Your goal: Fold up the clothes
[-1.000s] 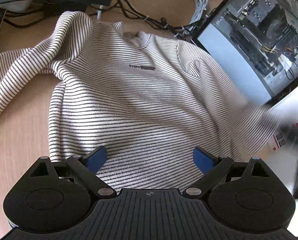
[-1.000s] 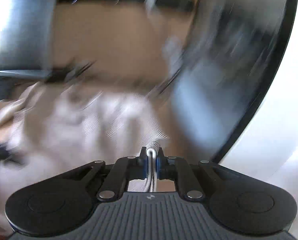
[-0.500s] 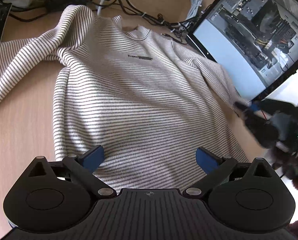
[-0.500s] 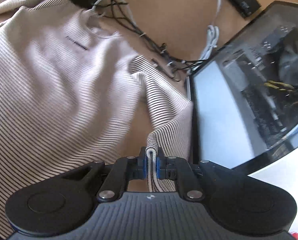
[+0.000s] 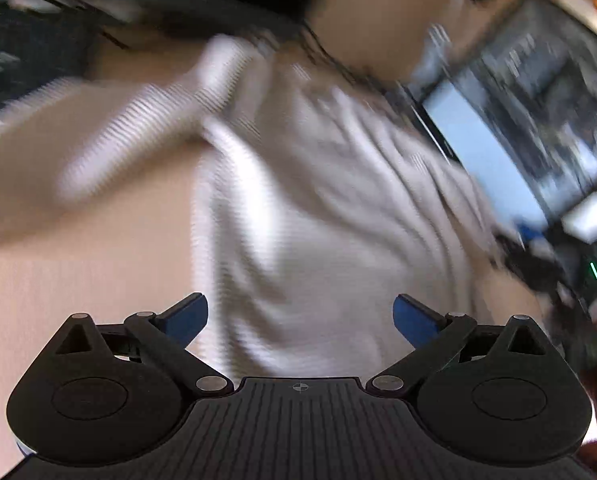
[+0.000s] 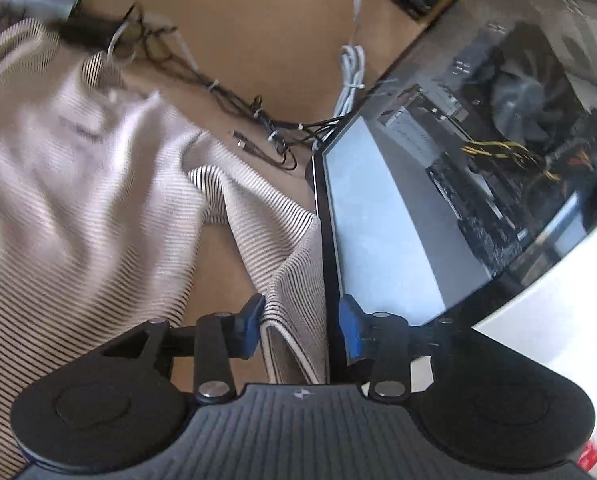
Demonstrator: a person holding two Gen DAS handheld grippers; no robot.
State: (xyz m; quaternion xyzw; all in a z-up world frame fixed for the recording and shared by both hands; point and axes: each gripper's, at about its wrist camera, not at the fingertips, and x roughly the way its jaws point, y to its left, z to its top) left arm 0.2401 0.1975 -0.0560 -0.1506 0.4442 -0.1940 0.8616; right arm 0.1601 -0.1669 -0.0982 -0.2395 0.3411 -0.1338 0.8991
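Here, your left hand-held gripper (image 5: 300,316) hangs released above the striped shirt (image 5: 322,216), its blue fingertips (image 5: 184,318) spread wide over the lower part of the garment; the left wrist view is heavily blurred, so finer detail of the cloth is lost. The shirt lies spread on the tan surface (image 5: 78,280), one sleeve (image 5: 110,148) reaching off to the left. In the right wrist view, your right hand-held gripper (image 6: 300,326) also stands released, its jaws parted on either side of the other sleeve's cuff (image 6: 286,320), which sits between them without being pinched. That sleeve (image 6: 258,216) runs up from the gripper to the shirt body at left, with bare surface showing between the two. Just right of the cuff stands a glass-sided computer case (image 6: 458,168), its dark frame edge close against the striped fabric. A tangle of black cables (image 6: 258,120) and a white cord (image 6: 352,76) lie on the surface beyond the shirt
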